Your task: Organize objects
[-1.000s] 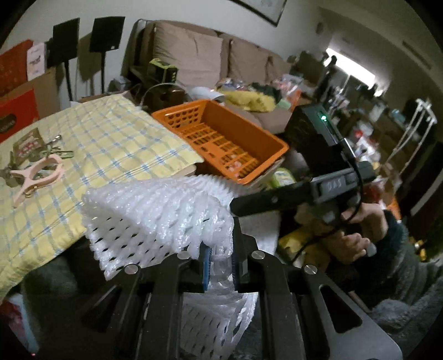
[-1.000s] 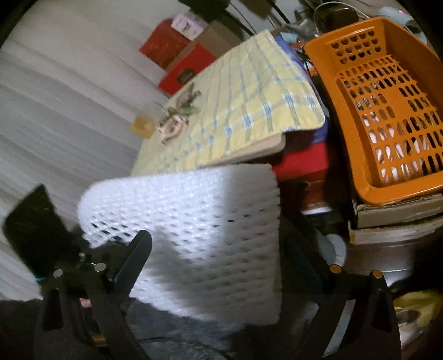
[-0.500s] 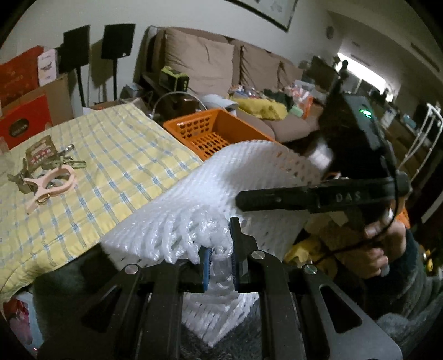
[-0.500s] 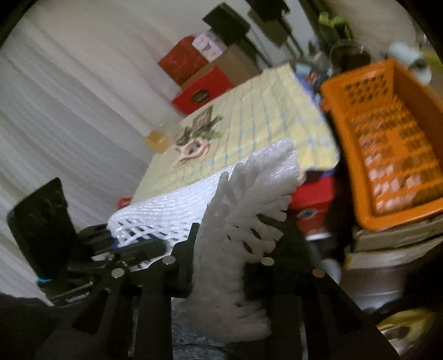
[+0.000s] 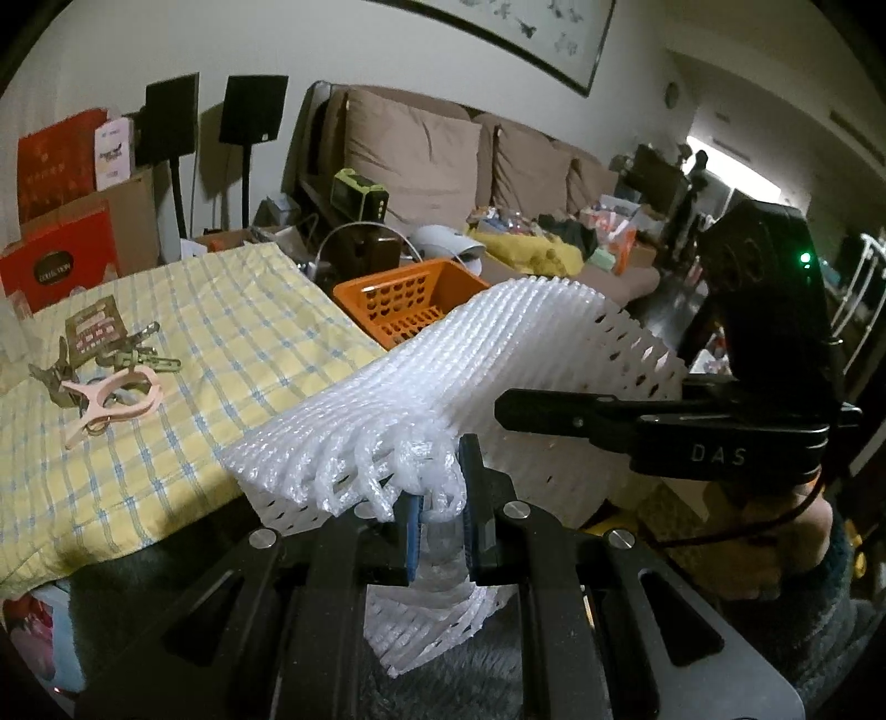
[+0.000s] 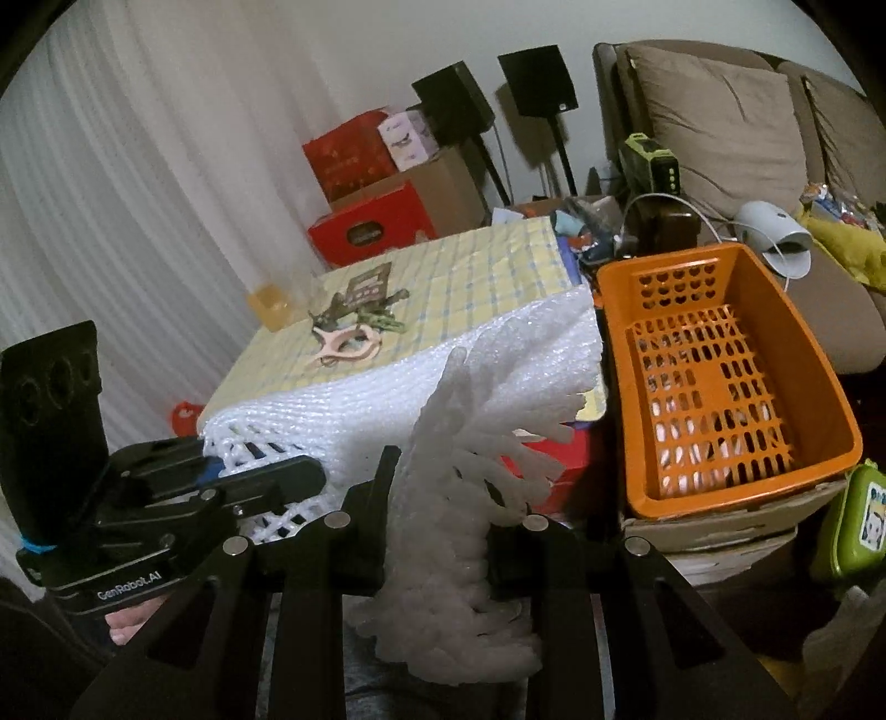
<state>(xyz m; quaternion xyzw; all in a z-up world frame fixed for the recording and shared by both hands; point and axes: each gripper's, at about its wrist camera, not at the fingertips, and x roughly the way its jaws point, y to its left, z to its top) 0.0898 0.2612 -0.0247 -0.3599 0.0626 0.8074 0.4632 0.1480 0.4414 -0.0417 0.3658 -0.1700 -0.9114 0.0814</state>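
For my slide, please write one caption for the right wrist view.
Both grippers, right gripper and left gripper, pinch a white foam net sheet beside an empty orange basket.

Stood against a plain white wall (image 5: 266, 50): a long brown fabric sofa (image 5: 421, 155) with square back cushions, and two black box speakers on thin stands (image 6: 537, 80). Hung above the sofa, cut off by the frame's top: a dark-framed picture (image 5: 531, 33). Fell in vertical folds beside the low table's far-left corner: a white pleated curtain (image 6: 111, 183). Stacked between curtain and speakers: red and brown cardboard boxes (image 6: 382, 205). Glowed at the room's far end: a bright window (image 5: 742, 171).
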